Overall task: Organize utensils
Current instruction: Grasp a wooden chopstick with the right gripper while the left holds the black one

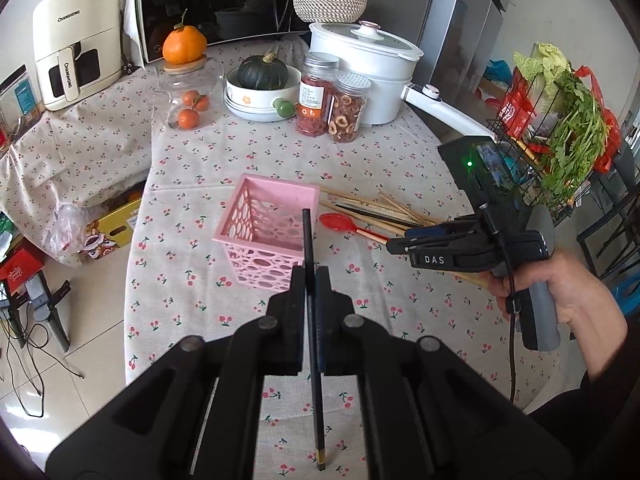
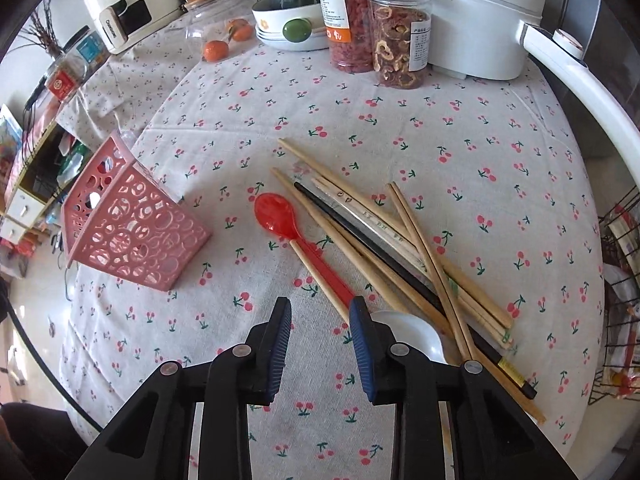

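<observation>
**One black chopstick poised over the pink holder**

The left tongs (image 1: 311, 276) are clamped narrow on a black chopstick (image 1: 309, 240), whose far tip reaches over the near rim of the pink holder (image 1: 267, 229) standing on the cherry-print table (image 1: 280, 152). The long tail of the stick runs back between the arms toward the camera. The right tongs (image 2: 320, 312) stand wide apart and hold nothing; they hover low over the loose heap, just at the handle of the red spoon (image 2: 280, 216).

The stick looks gripped nearer its front, so I judge it could pivot in the grip when tilted upright, and swing wide of the opening. The holder is light, perforated plastic; a tip that catches in one of its holes or nudges the rim might tip it or push it across the cloth. On the right side, the bamboo chopsticks (image 2: 400, 248) lie crossed over one another and over a second black stick, so pulling one could drag or scatter the rest, and the red spoon's handle lies against one of the bamboo sticks.

The left camera shows the holder's open mouth and the person's right hand (image 1: 560, 292) on its grip. Only the right camera shows a white spoon (image 2: 408, 332) tucked beside the right-hand finger, and the full tangle of the pile.
</observation>
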The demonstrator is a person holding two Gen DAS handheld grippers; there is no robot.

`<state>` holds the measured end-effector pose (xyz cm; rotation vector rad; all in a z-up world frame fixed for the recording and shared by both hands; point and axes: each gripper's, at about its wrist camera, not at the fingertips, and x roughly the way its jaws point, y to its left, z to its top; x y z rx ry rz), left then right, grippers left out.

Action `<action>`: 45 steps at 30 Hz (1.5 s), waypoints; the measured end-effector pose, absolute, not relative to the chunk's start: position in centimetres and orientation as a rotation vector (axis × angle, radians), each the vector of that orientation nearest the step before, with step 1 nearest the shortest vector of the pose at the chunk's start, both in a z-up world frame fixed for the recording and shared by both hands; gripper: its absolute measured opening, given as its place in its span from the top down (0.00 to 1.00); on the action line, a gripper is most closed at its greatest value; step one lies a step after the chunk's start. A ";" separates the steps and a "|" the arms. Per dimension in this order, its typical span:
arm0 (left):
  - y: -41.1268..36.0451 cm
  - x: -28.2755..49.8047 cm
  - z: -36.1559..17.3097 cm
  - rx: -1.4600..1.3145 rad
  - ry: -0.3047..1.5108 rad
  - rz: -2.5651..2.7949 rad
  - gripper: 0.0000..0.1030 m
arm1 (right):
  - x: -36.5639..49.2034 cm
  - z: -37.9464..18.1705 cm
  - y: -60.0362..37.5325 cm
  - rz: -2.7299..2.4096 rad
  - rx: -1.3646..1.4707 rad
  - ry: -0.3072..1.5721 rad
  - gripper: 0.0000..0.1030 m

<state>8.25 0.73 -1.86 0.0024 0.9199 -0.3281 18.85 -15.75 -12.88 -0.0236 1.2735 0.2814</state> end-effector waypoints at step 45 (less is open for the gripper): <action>3.8 4.0 2.3 -0.028 0.749 -0.307 0.95 | 8.0 -1.1 -15.3 0.289 -0.060 0.857 0.95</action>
